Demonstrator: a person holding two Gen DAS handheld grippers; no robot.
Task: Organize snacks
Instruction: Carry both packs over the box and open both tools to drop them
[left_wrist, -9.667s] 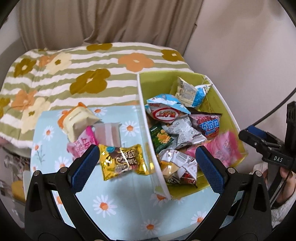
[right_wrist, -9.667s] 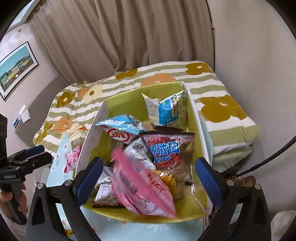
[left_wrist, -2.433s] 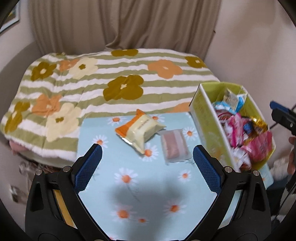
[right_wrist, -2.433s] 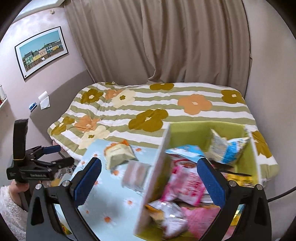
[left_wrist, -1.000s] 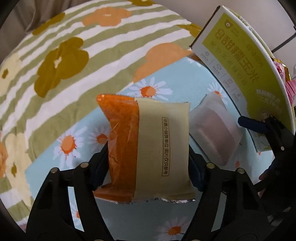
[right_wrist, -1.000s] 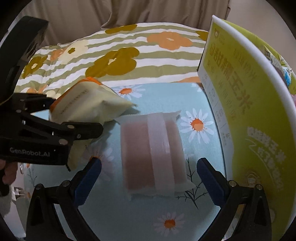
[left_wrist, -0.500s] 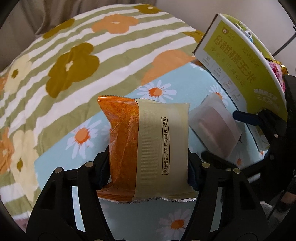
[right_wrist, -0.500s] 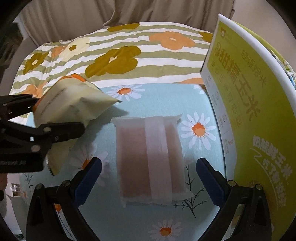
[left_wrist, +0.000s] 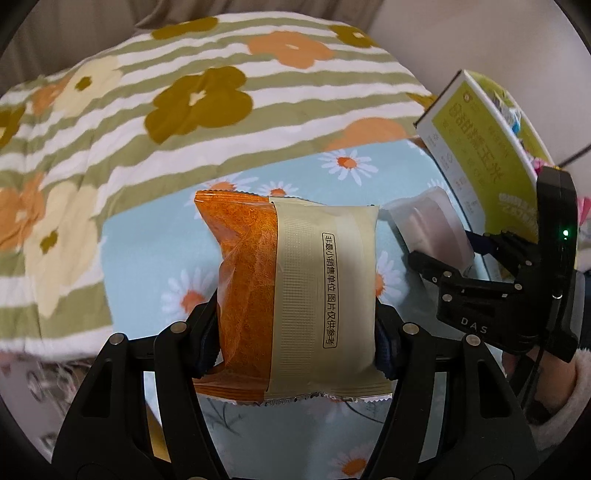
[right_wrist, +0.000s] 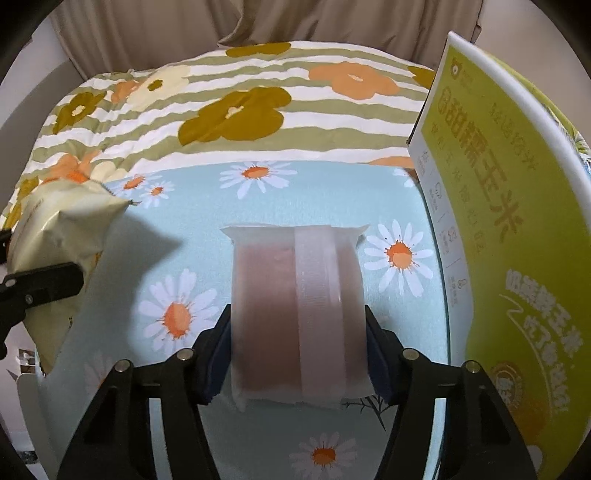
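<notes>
Orange-and-cream packet: clamped crosswise in my left gripper, lifted off the daisy cloth, well left of the yellow-green box.
Pink frosted packet: lying on the cloth just beside the box's printed wall (seam strip facing up).
Right gripper: my jaws closing, pads pressing both sides of the pink packet.

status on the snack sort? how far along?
Done: some snacks already sit in the green box. In hand: left gripper holds the orange packet; right gripper is closing on the pink packet. Left: both still need boxing.
</notes>
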